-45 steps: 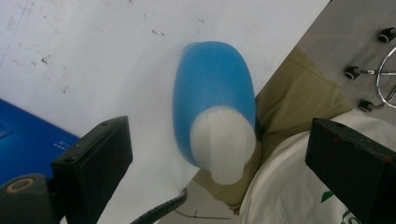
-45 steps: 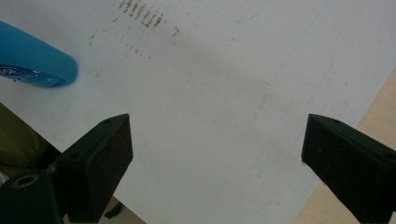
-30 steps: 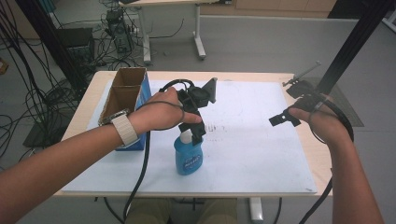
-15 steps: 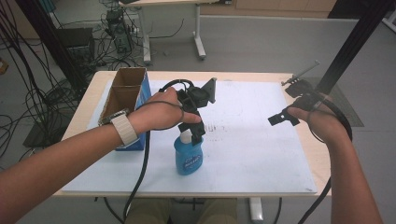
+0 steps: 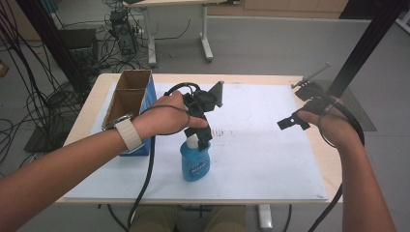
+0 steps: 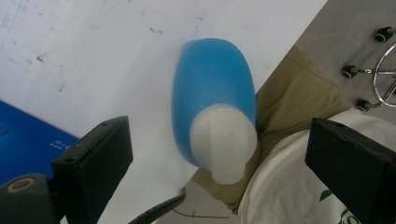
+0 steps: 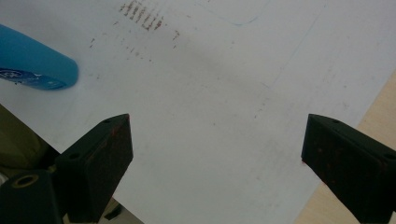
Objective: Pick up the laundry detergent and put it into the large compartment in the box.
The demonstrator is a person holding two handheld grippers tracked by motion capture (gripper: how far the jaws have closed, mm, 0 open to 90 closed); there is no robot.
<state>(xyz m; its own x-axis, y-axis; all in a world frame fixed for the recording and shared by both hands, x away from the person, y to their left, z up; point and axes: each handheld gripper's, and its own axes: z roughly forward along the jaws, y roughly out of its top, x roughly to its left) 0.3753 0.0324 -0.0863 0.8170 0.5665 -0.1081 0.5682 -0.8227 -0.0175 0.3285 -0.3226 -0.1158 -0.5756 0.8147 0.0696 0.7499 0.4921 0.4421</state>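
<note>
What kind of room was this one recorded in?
Probably a lab or workshop. Bundles of loose cables trail across the grey floor beside equipment, plain work tables stand about, and the table carries a white sheet with a blue bottle.

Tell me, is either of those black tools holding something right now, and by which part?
Nothing is held. The left tool hangs open over the blue bottle's white cap, jaws clear of it; the right tool is open above the white sheet.

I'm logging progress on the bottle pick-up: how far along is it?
Early. The blue bottle stands upright on the white sheet, ungripped. The left gripper is above its white cap, jaws open either side. The right gripper hangs open, apart. Closing and lifting remain.
</note>
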